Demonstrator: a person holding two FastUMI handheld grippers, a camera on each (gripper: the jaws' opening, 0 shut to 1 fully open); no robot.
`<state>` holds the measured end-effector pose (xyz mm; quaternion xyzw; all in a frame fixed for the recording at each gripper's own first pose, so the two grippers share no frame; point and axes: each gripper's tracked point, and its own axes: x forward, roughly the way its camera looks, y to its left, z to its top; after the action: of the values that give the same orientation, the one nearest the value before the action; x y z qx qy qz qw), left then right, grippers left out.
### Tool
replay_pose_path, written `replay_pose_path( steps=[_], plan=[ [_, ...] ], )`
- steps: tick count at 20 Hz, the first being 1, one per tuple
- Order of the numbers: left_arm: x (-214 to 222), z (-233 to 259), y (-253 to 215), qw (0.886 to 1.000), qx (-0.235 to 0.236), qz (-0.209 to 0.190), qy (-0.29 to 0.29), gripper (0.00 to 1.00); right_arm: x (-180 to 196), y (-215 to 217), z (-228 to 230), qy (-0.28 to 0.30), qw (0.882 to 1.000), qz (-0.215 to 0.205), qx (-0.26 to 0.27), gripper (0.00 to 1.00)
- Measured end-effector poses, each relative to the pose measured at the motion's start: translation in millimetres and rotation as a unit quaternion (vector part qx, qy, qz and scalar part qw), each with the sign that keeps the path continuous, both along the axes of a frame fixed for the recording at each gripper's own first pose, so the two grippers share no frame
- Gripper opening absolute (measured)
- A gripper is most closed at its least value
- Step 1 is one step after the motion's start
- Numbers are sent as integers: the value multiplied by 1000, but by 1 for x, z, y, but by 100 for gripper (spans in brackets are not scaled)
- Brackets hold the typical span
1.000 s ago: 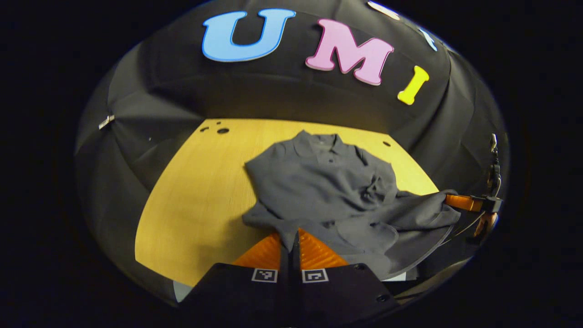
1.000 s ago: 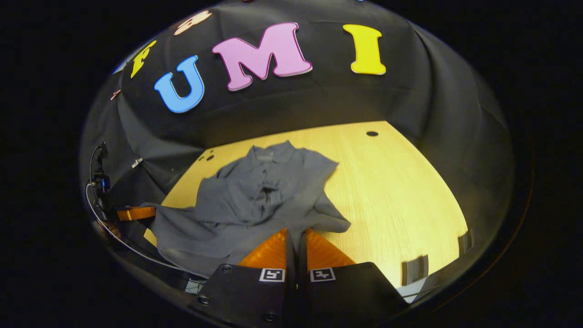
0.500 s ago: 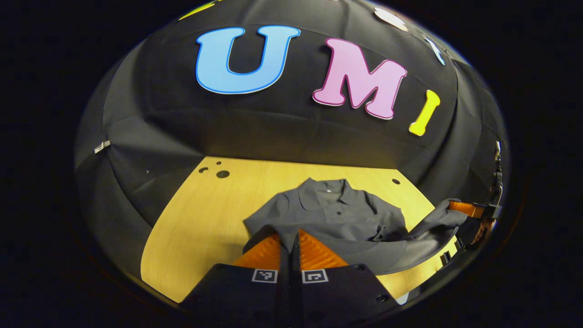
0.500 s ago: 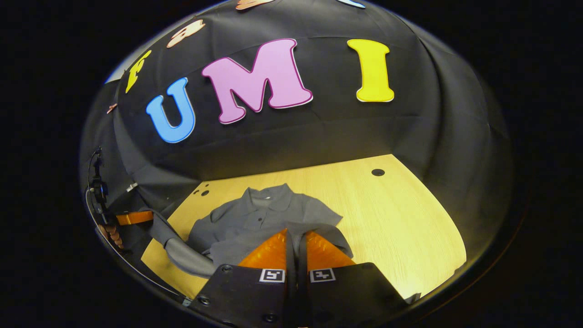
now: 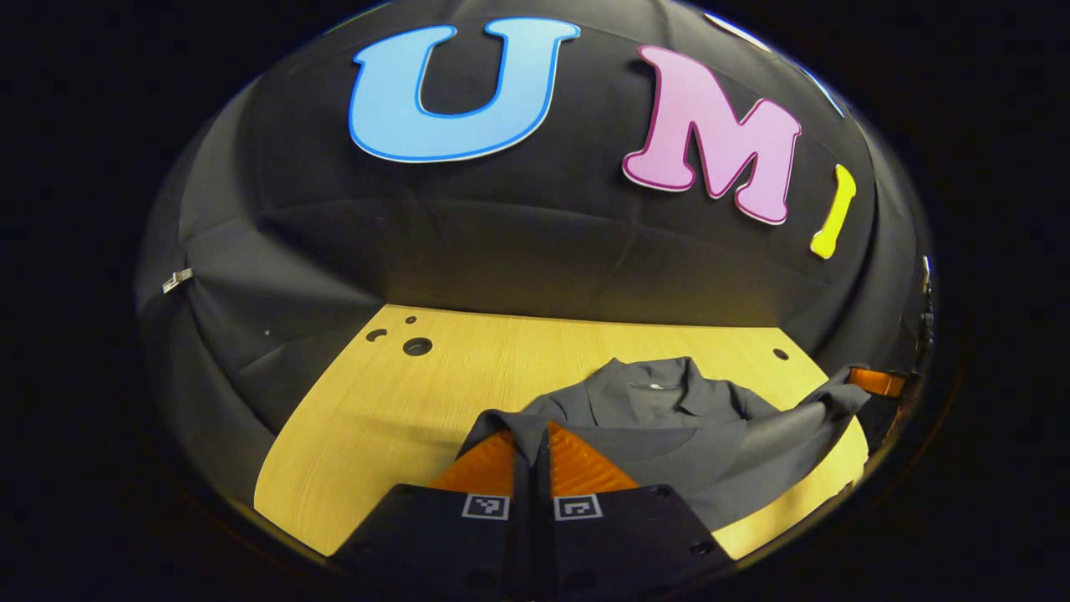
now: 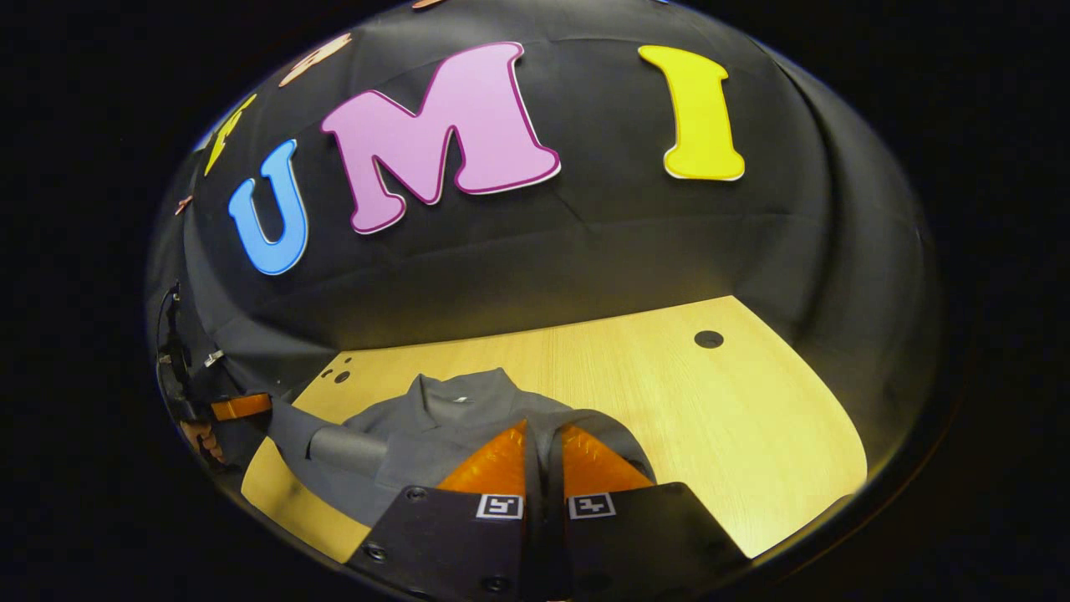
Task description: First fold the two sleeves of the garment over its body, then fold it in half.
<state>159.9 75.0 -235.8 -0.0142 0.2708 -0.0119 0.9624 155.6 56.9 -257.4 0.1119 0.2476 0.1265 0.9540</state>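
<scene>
Both grippers pinch the grey shirt's hem over the wooden table.

Left gripper view: my left gripper (image 5: 532, 439), jaws nearly together, clamps the hem of the shirt (image 5: 669, 431). Collar (image 5: 648, 393) points toward the far wall, so the long axis runs away from me. The right gripper (image 5: 873, 381) holds the other corner at the right edge. Right gripper view: my right gripper (image 6: 543, 439), jaws narrow, pinches fabric. The shirt lies on the table (image 6: 736, 410), collar far, hem lifted near.
</scene>
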Motion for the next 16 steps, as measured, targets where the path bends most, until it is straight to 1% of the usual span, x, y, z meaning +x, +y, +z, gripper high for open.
replay_pose_path(
  steps=[4,9,13,16],
  plan=[
    [35,-32,2,1000,15,0,12,5,34,1,-31,9,1000,1,-3,5],
    [56,-78,4,998,26,11,48,5,62,9,-83,40,999,14,-20,5],
    [66,-111,8,996,48,10,79,5,77,12,-118,67,997,10,-24,5],
    [68,-134,9,993,61,12,103,5,80,14,-142,92,995,10,-31,5]
  ],
)
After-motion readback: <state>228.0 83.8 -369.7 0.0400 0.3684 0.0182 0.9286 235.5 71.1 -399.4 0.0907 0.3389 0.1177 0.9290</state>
